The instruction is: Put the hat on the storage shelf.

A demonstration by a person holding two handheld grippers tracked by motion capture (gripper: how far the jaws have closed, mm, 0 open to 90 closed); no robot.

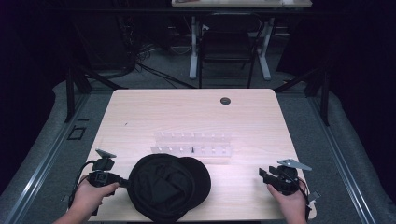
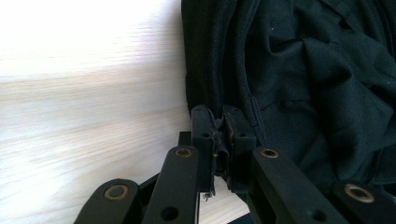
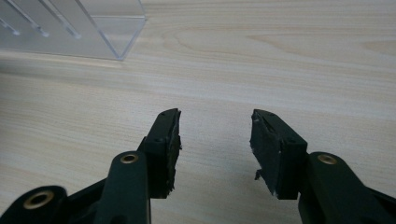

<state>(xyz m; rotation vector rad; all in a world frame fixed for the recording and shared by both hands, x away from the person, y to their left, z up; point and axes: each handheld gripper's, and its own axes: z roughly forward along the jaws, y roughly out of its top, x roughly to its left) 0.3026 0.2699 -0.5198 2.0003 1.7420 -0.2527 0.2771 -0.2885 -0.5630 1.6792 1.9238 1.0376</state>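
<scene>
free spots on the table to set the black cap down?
Bare wood between the clear acrylic rack and the far table edge; also between the black fabric cap and the open right gripper. Crowded at near left, where the left gripper is shut on the cap's edge.

Left tool (image 1: 122,181) at edge of black cap (image 1: 163,186); right tool (image 1: 264,174) apart, on table (image 1: 187,112).

cap (image 1: 168,186): black | table (image 1: 187,112): pale wood grain | rack (image 1: 192,148): clear | tools: black

Clear acrylic rack (image 1: 192,146), wooden table (image 1: 187,112), chair (image 1: 229,44)
</scene>
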